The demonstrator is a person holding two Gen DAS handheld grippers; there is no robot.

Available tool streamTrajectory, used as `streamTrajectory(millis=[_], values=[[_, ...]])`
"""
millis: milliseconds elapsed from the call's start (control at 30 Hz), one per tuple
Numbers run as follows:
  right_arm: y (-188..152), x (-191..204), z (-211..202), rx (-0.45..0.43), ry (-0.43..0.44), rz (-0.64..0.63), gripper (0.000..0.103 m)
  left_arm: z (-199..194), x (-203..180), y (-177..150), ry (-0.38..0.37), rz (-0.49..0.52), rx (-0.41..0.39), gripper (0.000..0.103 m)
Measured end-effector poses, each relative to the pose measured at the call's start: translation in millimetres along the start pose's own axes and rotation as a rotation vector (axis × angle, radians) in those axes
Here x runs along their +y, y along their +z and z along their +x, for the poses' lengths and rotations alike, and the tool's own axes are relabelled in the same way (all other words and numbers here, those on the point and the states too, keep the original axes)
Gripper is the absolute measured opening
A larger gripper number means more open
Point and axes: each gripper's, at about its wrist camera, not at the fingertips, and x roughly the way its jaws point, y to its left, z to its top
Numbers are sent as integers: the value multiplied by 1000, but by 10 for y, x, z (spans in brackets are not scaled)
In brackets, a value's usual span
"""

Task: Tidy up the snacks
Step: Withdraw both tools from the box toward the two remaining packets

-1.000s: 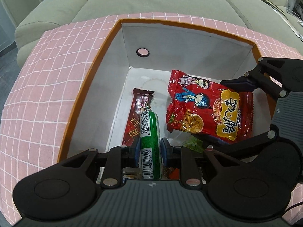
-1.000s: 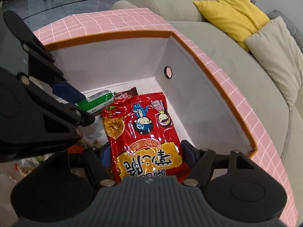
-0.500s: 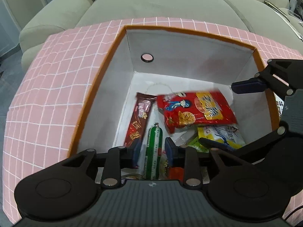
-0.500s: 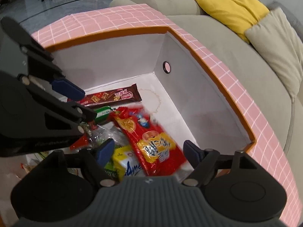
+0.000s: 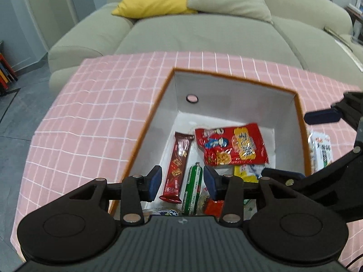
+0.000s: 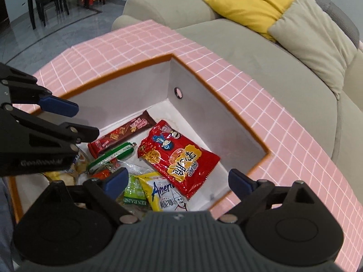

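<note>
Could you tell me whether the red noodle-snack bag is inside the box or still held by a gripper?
Inside: the red noodle-snack bag lies flat on the white floor of the orange-rimmed box, clear of the right gripper.

A pink checked tablecloth (image 5: 95, 122) covers the table, bearing an orange-rimmed box (image 5: 229, 97) and 1 white packet (image 5: 321, 149).

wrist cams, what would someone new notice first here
The open white box with an orange rim, sunk in a pink checked cloth, with snacks on its floor. The brightest is the red noodle-snack bag, lying flat beside a green sausage stick and a brown wafer bar. The left gripper and right gripper, jaws just opened, hover empty above them.
</note>
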Motion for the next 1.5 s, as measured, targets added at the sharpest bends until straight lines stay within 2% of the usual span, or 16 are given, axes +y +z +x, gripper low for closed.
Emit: streamTrajectory(millis=[333,533,700,1033,1300,1500], values=[[-238,-85,-605,-103,25,141,92,-537,-104,-43,24,-63,-144,51],[-520,-142,-950,-186,12,247,92,-856,-268,-133,-15,-97,-224,51],[-831,-209,-1225,-254,-49,325,92,-1022,-498,-233,-47,-87,-269,51],[-1538,-332,-1541,-318,-178,486,92,-1097,-965,-516,-131,-66,-290,51],[-2098,-412,-1481,-315,-286,557,91,-910,-1305,-700,-172,1,-256,51],[-2390,-481,-1308,-274,-298,586,86,-742,-1487,-791,-190,30,-235,51]])
